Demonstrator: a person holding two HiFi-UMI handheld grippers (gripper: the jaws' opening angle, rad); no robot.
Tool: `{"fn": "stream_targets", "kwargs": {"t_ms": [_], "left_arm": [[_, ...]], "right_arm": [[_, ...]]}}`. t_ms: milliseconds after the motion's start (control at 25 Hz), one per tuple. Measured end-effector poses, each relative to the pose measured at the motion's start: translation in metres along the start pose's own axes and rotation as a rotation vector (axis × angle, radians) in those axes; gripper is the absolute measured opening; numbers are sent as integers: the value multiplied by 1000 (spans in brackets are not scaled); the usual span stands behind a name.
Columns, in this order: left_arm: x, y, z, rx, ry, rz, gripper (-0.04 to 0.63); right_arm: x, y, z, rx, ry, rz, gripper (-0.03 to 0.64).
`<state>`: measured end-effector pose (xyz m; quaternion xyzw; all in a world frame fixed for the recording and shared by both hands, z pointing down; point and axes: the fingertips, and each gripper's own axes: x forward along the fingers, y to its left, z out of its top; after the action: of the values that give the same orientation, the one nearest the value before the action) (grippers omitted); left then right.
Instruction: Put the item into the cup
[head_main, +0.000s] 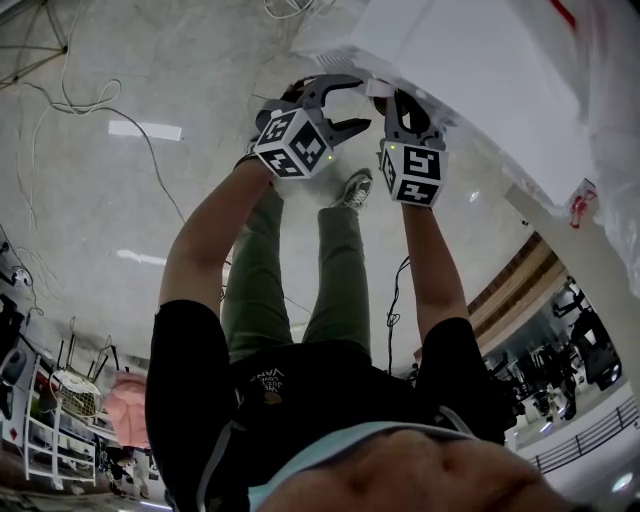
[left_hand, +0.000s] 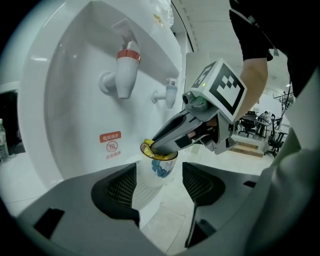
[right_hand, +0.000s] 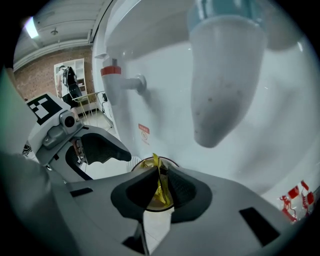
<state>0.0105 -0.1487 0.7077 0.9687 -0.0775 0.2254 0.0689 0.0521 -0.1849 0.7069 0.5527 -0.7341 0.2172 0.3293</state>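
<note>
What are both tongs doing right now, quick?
Left tongs: open, white paper cup between them.
Right tongs: closed on thin yellow crinkly packet.

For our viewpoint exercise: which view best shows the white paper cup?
Left gripper view: the white paper cup shows side-on, wall and rim. Right gripper view gives only its rim; head view, nothing certain.

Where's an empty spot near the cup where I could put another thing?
The only clear bare patch is the white surface in front of the cup, bordered by the left gripper's two open jaws. Both sides of the cup are taken by those jaws. The cup's mouth is crowded too: the right gripper is shut on the yellow item right there.
</note>
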Motion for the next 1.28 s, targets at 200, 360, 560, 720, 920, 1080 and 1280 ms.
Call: {"fn": "stream_targets", "kwargs": {"t_ms": [200, 360, 560, 720, 920, 1080, 1280], "left_arm": [[-5, 0, 2, -4, -2, 23, 291], [-12, -1, 7, -20, -14, 49, 291], [-20, -5, 12, -38, -24, 86, 291], [-32, -14, 25, -55, -41, 123, 291], [-46, -28, 45, -85, -73, 171, 288], [-59, -41, 62, -104, -101, 223, 258], [-72, -62, 93, -125, -148, 286, 204]], "right_arm": [[-9, 0, 5, 21, -57, 4, 54], [-19, 2, 8, 36, -76, 7, 54], [-35, 2, 8, 54, -109, 18, 54], [-55, 3, 8, 69, -124, 34, 54], [-83, 3, 11, 77, -148, 60, 54], [-109, 1, 13, 85, -171, 79, 54], [-146, -1, 19, 95, -219, 113, 54]]}}
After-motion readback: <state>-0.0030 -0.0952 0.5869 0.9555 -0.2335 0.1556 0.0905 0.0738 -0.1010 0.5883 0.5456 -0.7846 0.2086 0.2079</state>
